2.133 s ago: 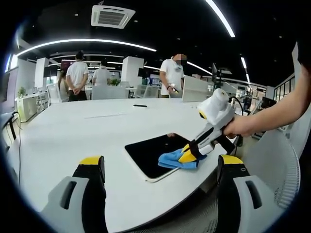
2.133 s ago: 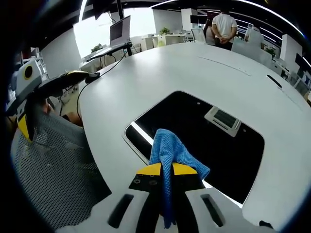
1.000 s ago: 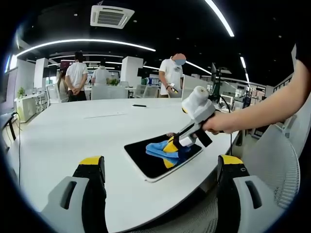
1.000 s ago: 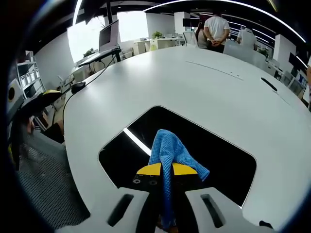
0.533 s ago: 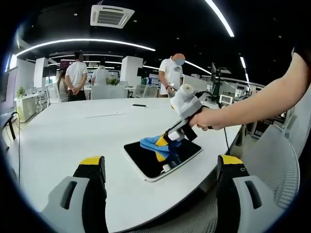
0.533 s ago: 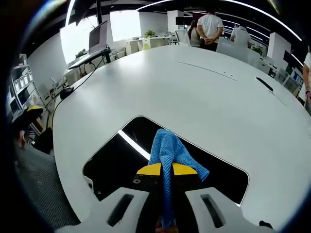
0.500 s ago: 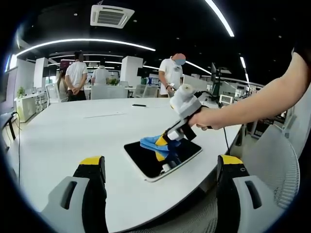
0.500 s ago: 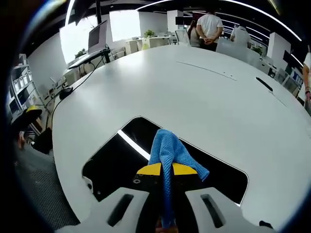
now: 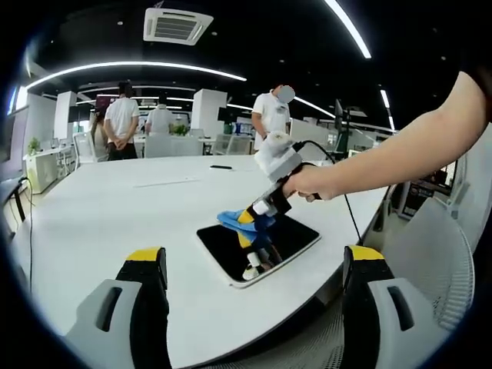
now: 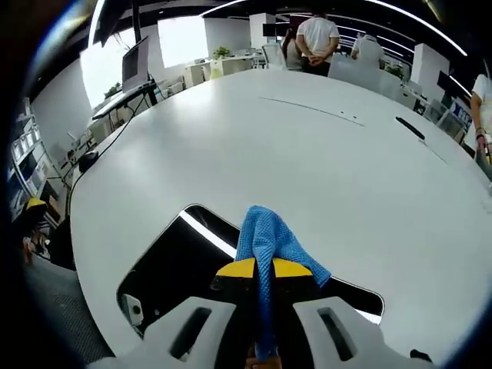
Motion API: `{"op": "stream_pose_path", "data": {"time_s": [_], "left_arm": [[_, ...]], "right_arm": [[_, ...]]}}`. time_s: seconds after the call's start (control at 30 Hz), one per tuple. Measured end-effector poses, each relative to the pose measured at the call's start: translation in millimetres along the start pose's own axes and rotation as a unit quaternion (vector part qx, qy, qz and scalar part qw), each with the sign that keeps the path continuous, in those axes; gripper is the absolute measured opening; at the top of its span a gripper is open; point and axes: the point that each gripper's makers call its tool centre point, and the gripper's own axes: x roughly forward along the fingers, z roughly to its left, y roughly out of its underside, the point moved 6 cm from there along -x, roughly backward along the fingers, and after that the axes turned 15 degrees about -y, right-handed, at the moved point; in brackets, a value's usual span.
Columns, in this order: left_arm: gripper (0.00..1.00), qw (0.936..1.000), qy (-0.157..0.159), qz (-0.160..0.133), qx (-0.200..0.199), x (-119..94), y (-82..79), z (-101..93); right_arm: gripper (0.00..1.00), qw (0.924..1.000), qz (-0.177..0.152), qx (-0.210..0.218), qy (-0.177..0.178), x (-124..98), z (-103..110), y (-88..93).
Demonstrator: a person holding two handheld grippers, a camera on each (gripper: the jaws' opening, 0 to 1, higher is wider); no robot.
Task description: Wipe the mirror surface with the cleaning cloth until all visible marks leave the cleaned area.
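Mirror (image 9: pixel 257 242) lies flat on the white table (image 9: pixel 115 207), ahead of the left gripper (image 9: pixel 254 265) and directly under the right gripper (image 10: pixel 266 269). Over the last two seconds the right gripper has carried the cleaning cloth (image 10: pixel 269 234) from the mirror's near corner, by the table edge, across the dark glass to its far edge; in the right gripper view less of the mirror now lies ahead of the jaws and more bare table opens beyond them. That reads as one full stroke across the surface, so the wipe looks well under way, though whether any marks remain cannot be judged: the glass only reflects ceiling light strips.

The right gripper's jaws are closed tight on the blue cloth, which bunches out just ahead of the yellow tips and seems to press on the mirror near its far rim. In the left gripper view, the same gripper (image 9: pixel 257 217) is seen from the side, held by a hand (image 9: pixel 311 183), with the cloth (image 9: pixel 231 221) down on the glass. The left gripper hangs back from the mirror over the near table edge, jaws spread wide and holding nothing.
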Motion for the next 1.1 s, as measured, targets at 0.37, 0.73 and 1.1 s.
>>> {"op": "stream_pose_path", "data": {"time_s": [0.37, 0.73, 1.1], "left_arm": [[0.94, 1.0000, 0.000, 0.001, 0.000, 0, 0.3, -0.3], [0.94, 1.0000, 0.001, 0.001, -0.001, 0, 0.3, -0.9], [0.94, 1.0000, 0.001, 0.003, -0.001, 1, 0.7, -0.8]], "right_arm": [[0.01, 0.9999, 0.012, -0.006, 0.003, 4, -6, -6.1], [0.01, 0.9999, 0.006, -0.010, 0.006, 4, -8, -7.0], [0.01, 0.9998, 0.011, -0.018, 0.005, 2, -12, -5.3]]}}
